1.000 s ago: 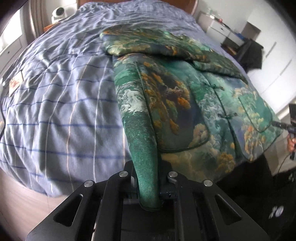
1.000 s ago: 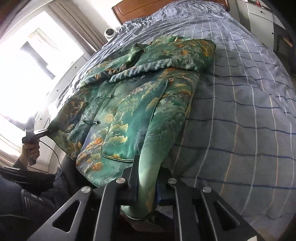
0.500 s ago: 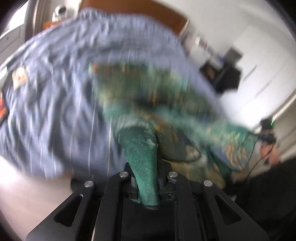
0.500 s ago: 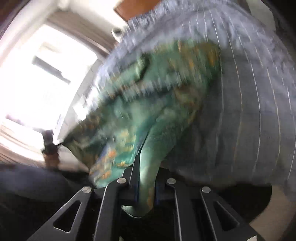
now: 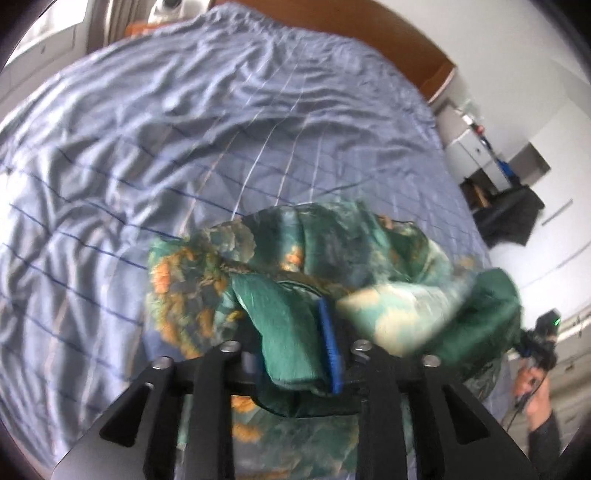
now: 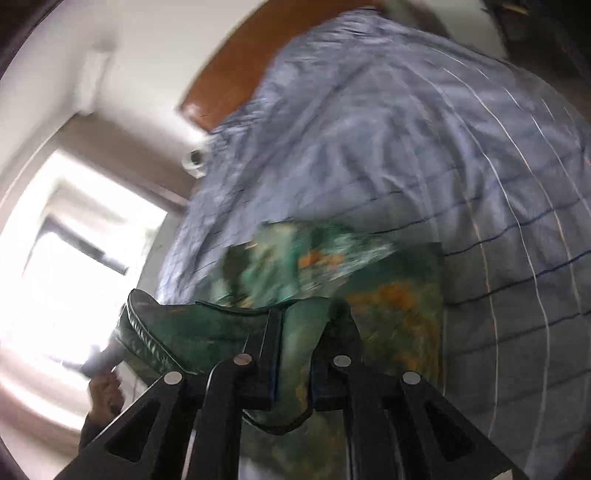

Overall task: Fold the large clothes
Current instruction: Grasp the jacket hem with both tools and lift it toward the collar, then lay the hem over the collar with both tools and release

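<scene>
A green patterned jacket with orange and cream print hangs bunched above the blue striped bed. My left gripper is shut on a green hem of it, lifted over the bed. My right gripper is shut on another green hem of the jacket; cloth drapes leftward over its finger. Both views are blurred. The jacket's lower part is hidden under the gripper bodies.
A wooden headboard stands at the far end of the bed. A white cabinet and dark item are at the right. A bright window is left of the bed. The other hand with its gripper shows at right.
Both grippers have lifted the jacket's hem off the bed and carried it forward toward the headboard. The jacket, flat a second ago, now hangs bunched and doubled.
</scene>
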A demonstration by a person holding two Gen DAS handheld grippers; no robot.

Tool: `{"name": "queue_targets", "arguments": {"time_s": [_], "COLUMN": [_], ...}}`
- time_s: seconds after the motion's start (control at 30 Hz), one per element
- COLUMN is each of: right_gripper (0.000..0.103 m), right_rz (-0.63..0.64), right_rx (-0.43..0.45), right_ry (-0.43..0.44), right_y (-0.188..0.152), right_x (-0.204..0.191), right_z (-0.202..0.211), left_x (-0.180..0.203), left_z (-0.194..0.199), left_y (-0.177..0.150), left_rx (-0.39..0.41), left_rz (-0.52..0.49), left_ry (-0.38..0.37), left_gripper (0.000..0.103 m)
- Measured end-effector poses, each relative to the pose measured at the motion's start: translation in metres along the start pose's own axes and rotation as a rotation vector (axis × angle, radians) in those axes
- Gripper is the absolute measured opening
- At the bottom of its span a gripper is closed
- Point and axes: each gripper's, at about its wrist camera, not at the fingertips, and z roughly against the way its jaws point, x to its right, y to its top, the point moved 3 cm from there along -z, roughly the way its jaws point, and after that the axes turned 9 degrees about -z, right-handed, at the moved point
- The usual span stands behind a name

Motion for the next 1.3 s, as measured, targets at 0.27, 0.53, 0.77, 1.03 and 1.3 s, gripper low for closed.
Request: {"name": "queue_targets", "arguments": {"time_s": [0.27, 0.53, 0.77, 1.03, 1.3], "right_gripper": [0.054, 0.091, 0.091, 0.013, 0.013], "right_rz": [-0.289, -0.179, 0.205, 0.36, 0.557], "right_rx": [-0.063, 0.086, -0.03, 0.152, 0.397], "right_ry": [0.129, 0.129, -0.248, -0.427, -0.443], "right_y": [0.014, 0.039, 0.015, 0.006, 0.048], "right_x": [0.041, 0.026, -0.008, -0.056, -0.136], "right_z": [-0.034, 0.021, -0.042, -0.036, -0.002], "left_x": [-0.028, -0.021, 0.023, 0.013, 0.013], "left_z": [0.048, 0.051, -0.037, -0.009, 0.002], "left_y": [0.024, -0.008, -0.013, 0.011, 0.037], "left_rx": [0.112, 0.064, -0.082, 0.023, 0.263], "left_rz": [0.098, -0.127, -0.276, -0.14, -0.158], "left_ry": [-0.068, -0.128, 0.107, 0.23, 0.373], "left_gripper": [0.09, 0.095, 0.07, 0.007, 0.007]}}
